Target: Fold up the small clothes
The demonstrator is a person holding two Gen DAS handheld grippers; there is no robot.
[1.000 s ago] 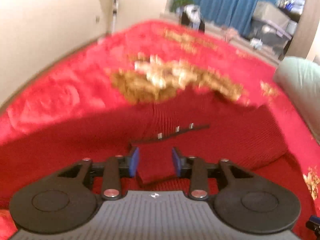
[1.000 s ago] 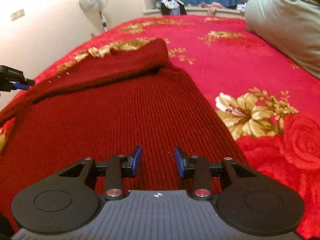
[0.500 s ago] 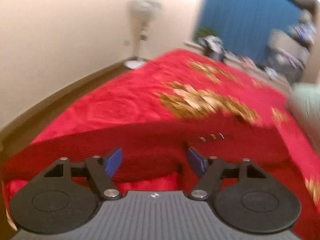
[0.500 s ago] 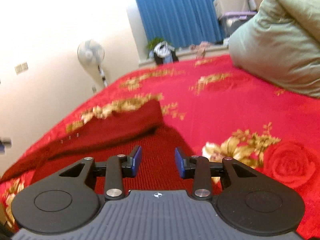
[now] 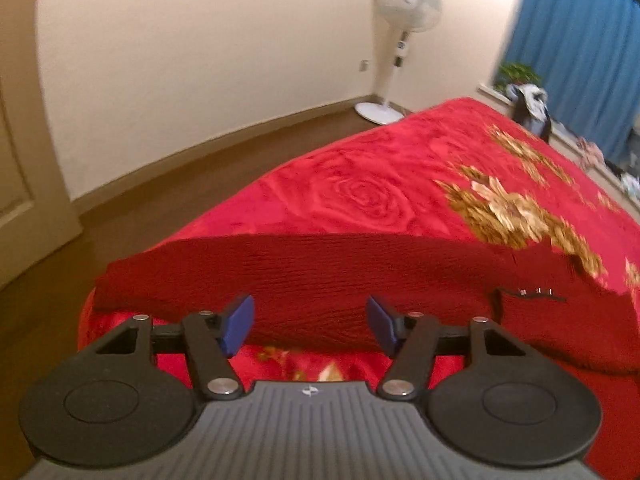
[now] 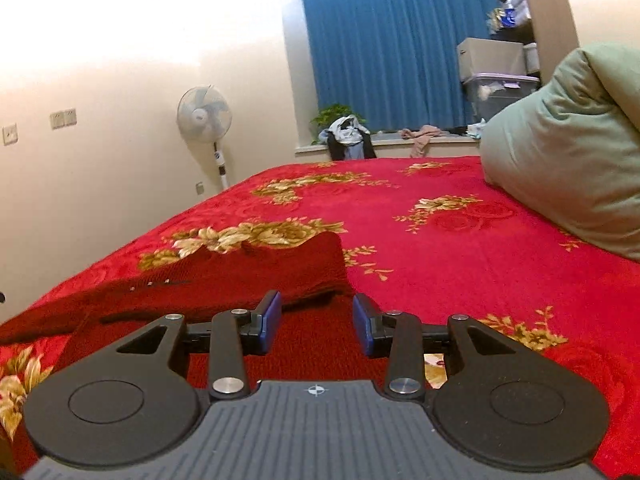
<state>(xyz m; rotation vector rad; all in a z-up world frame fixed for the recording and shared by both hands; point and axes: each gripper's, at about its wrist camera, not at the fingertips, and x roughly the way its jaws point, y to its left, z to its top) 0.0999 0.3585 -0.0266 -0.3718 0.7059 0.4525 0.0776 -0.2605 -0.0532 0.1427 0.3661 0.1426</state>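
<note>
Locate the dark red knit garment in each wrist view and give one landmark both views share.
Left wrist: the dark red knit garment spans the lower middle, just beyond the tongs, on the red floral blanket.
Right wrist: it lies lower left, running from the left edge to centre.
Shared landmark: the white standing fan by the wall.

Cloth no longer in left gripper (image 5: 310, 322)

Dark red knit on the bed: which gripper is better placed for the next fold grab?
Probably left. The left gripper faces the dark red knit's flat side strip close ahead, jaws closing with nothing gripped. The right gripper, jaws opening and empty, points over the knit toward the blue curtain.
</note>
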